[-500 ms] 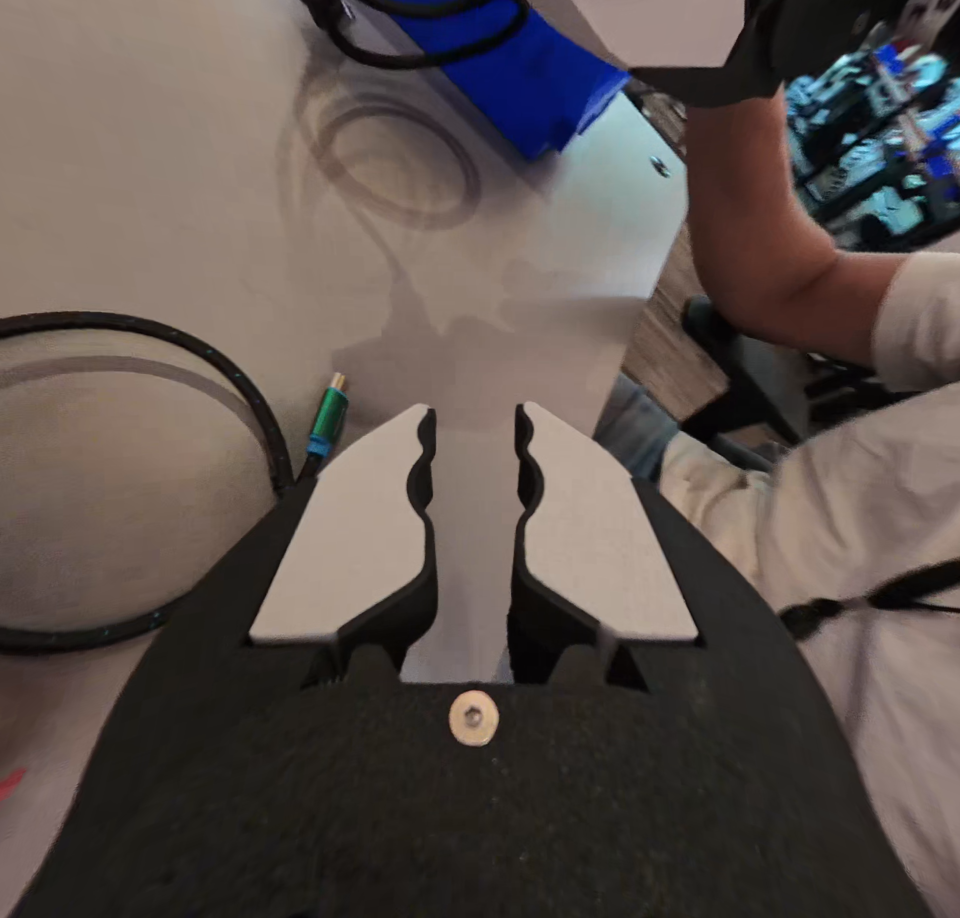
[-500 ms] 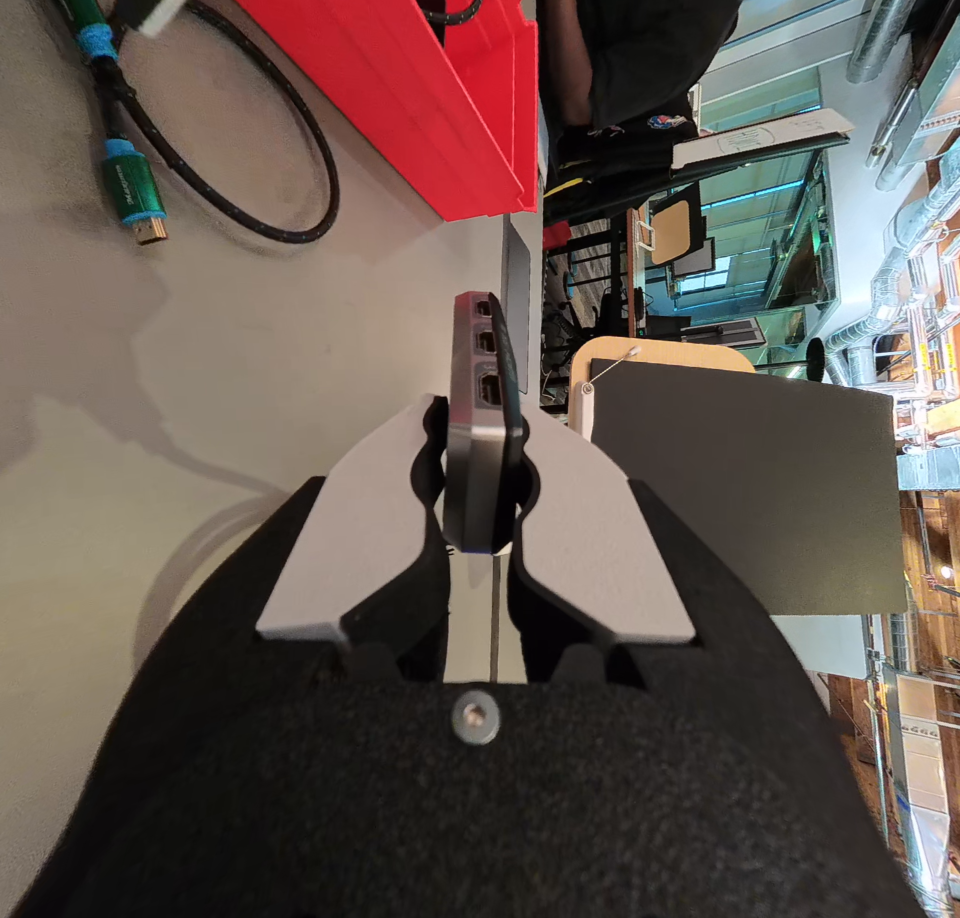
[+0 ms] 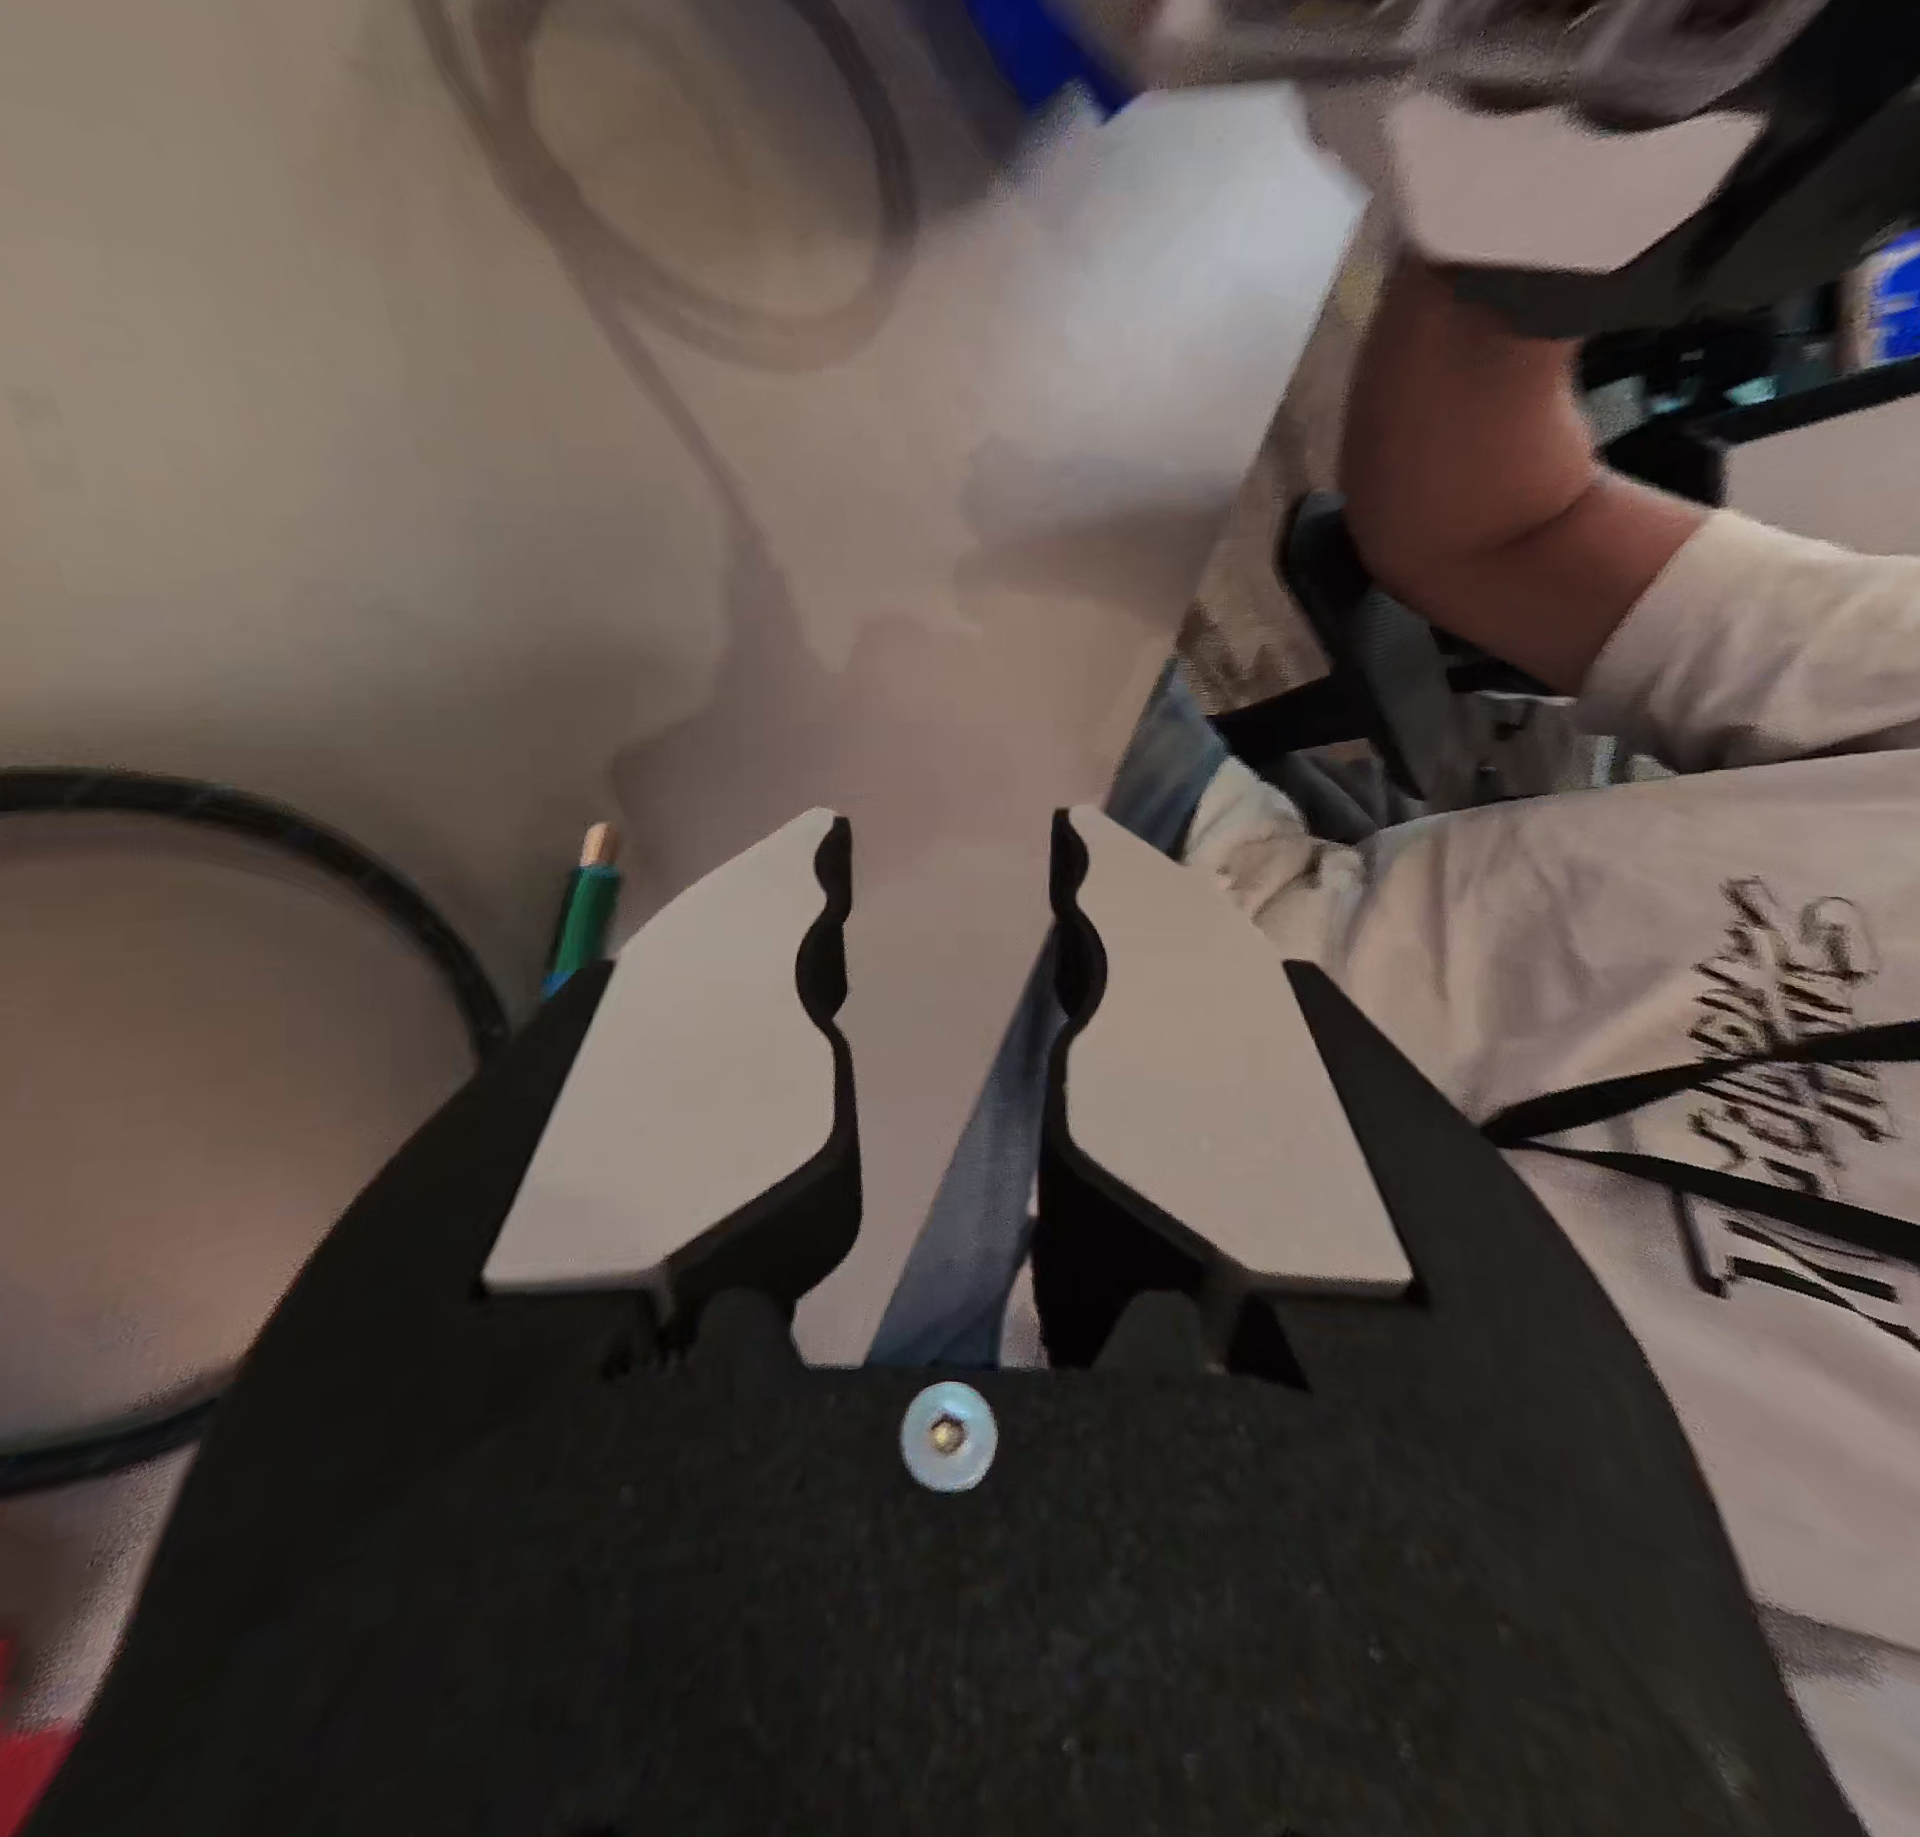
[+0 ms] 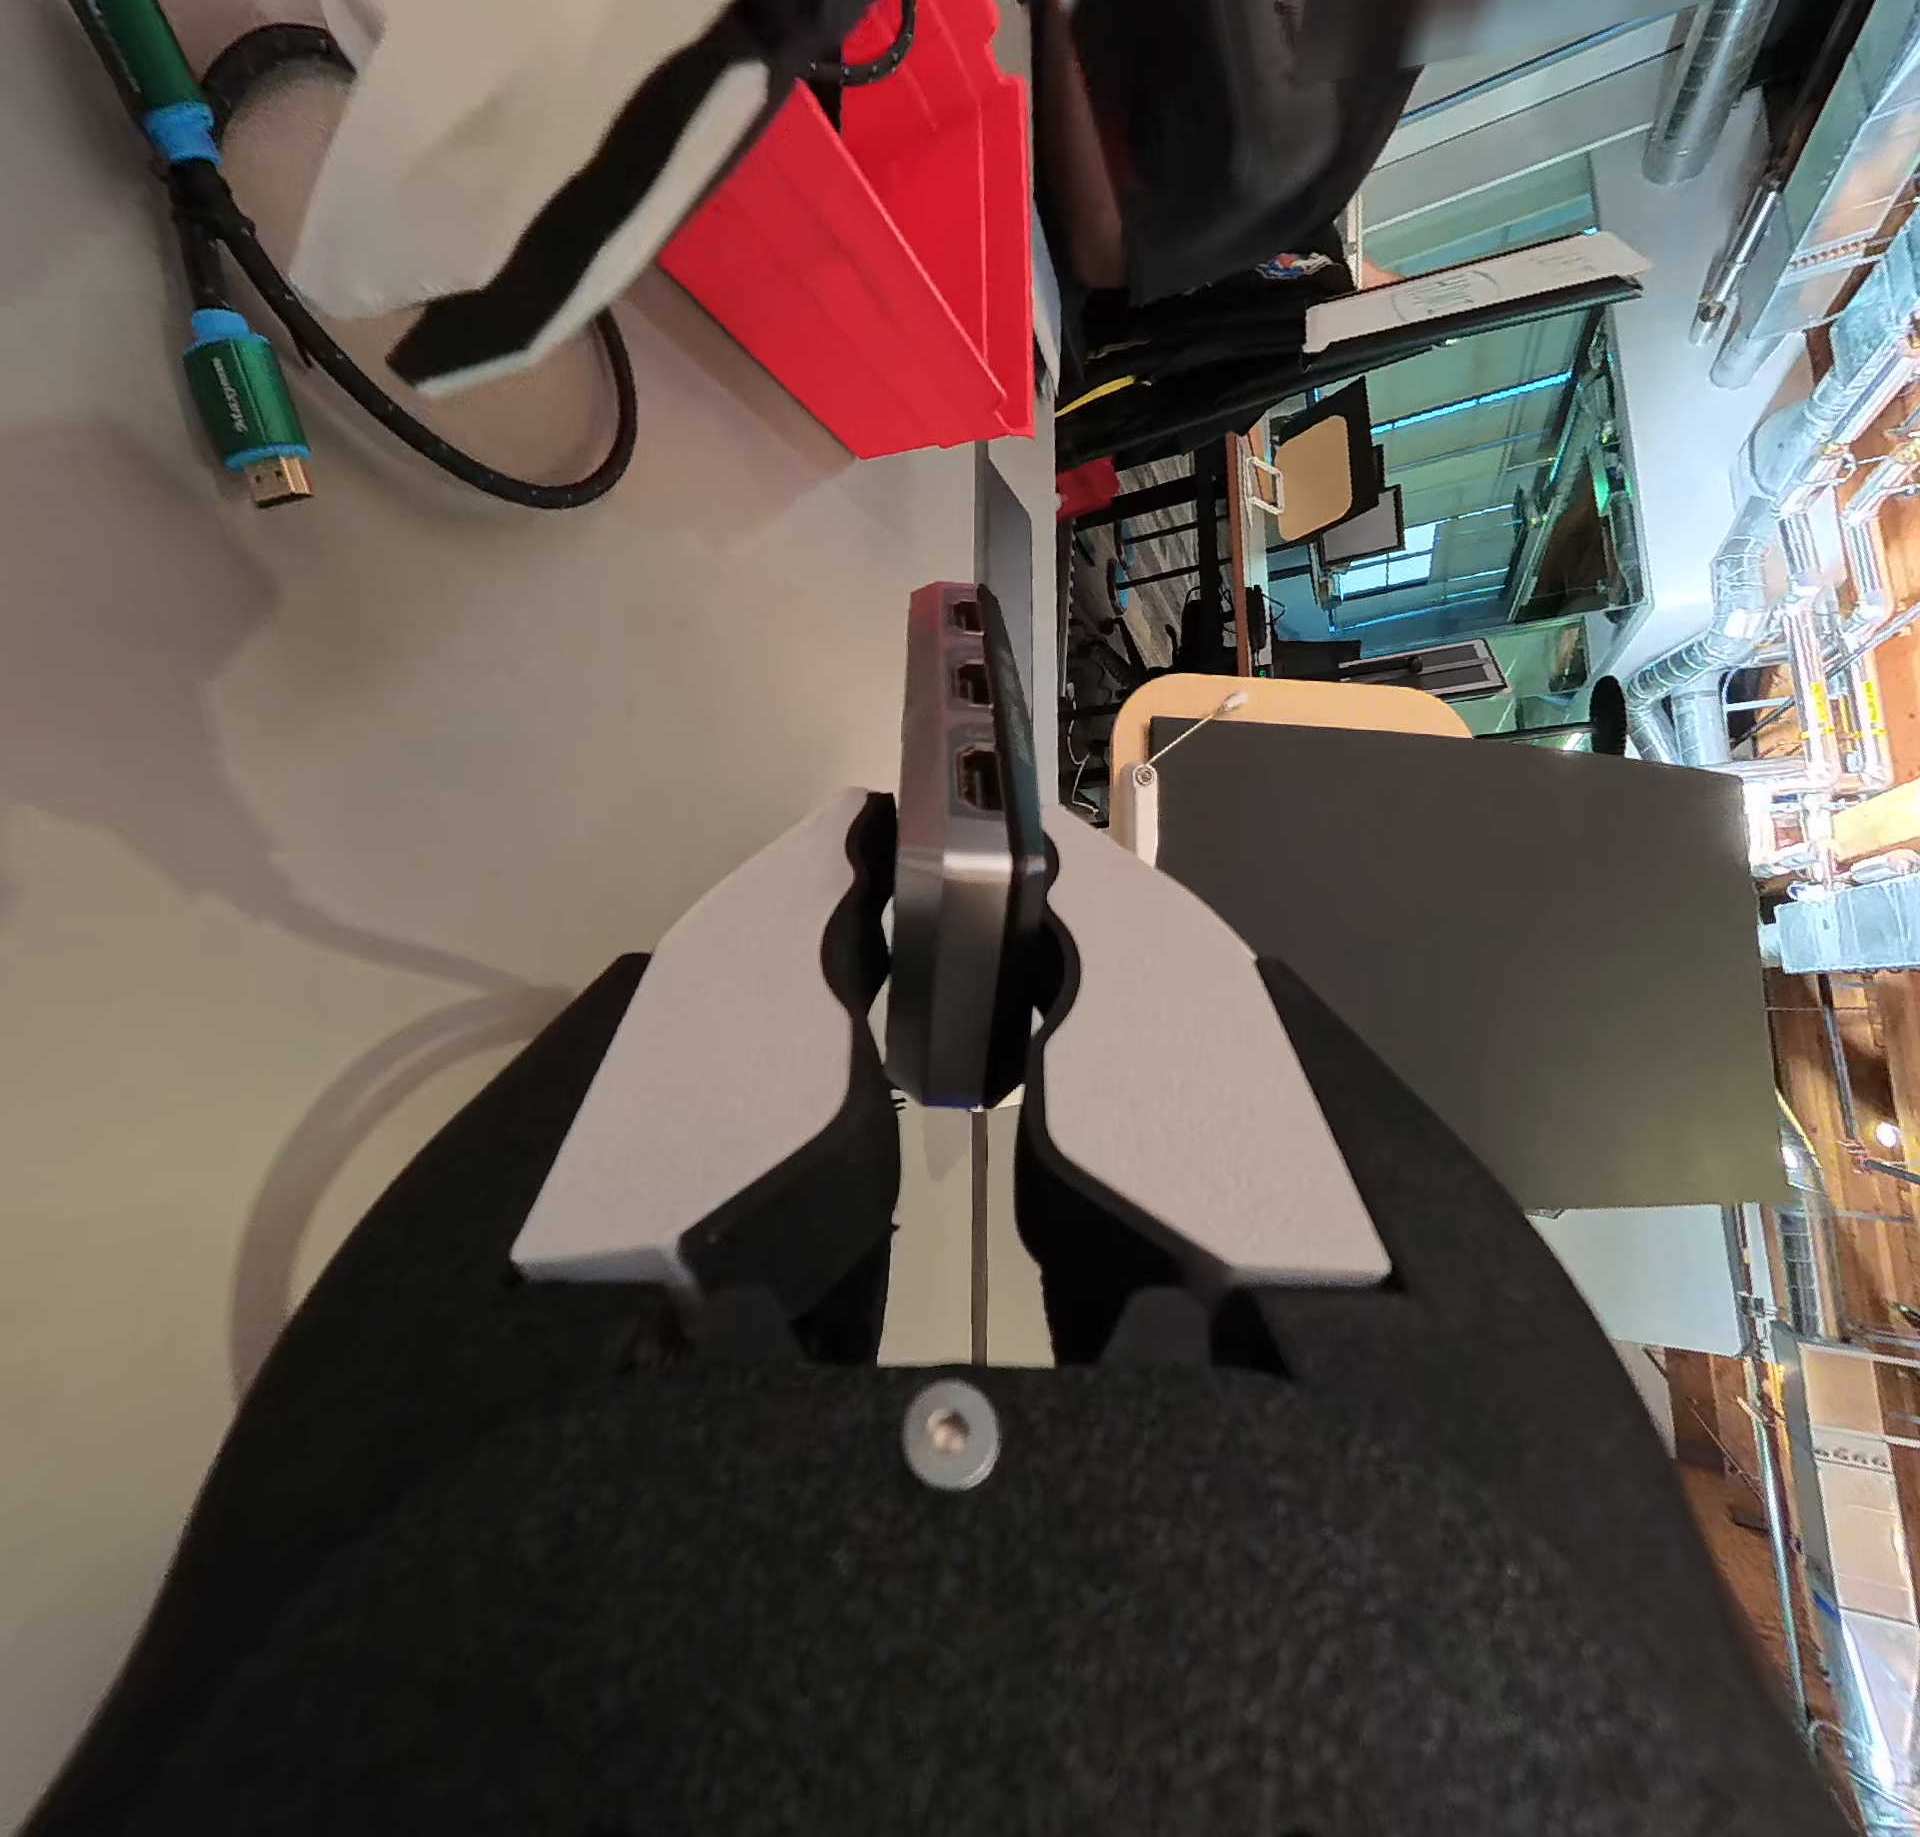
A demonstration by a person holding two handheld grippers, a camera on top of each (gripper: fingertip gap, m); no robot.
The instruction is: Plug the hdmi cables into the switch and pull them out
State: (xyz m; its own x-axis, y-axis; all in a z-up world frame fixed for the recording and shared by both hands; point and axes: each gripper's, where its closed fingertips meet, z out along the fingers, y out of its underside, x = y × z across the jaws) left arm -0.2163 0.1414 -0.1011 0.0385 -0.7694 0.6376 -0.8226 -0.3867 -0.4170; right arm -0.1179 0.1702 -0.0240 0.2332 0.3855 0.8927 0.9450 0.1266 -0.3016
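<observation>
Fingers of the right gripper are closed on a slim dark grey HDMI switch, pinching its flat faces near one end. The switch stands on edge, lifted off the pale table, and points forward, so that a row of three empty ports along its narrow side faces the camera.

The left gripper holds nothing: its two grey-faced fingers stand apart with a clear gap between them, over the near edge of the table, where blue denim shows below. In the right wrist view this same gripper appears blurred at upper left, above the cable.

A black braided HDMI cable lies curved on the table at upper left, well apart from the switch. Its two green plugs with blue collars lie unplugged, one with its gold tip pointing toward the camera. Behind the cable sits a red plastic bin.

In the left wrist view one green plug shows just beside the left finger. What seems to be a blue bin is smeared by motion at the top. A person's forearm and pale printed shirt fill the right side.
</observation>
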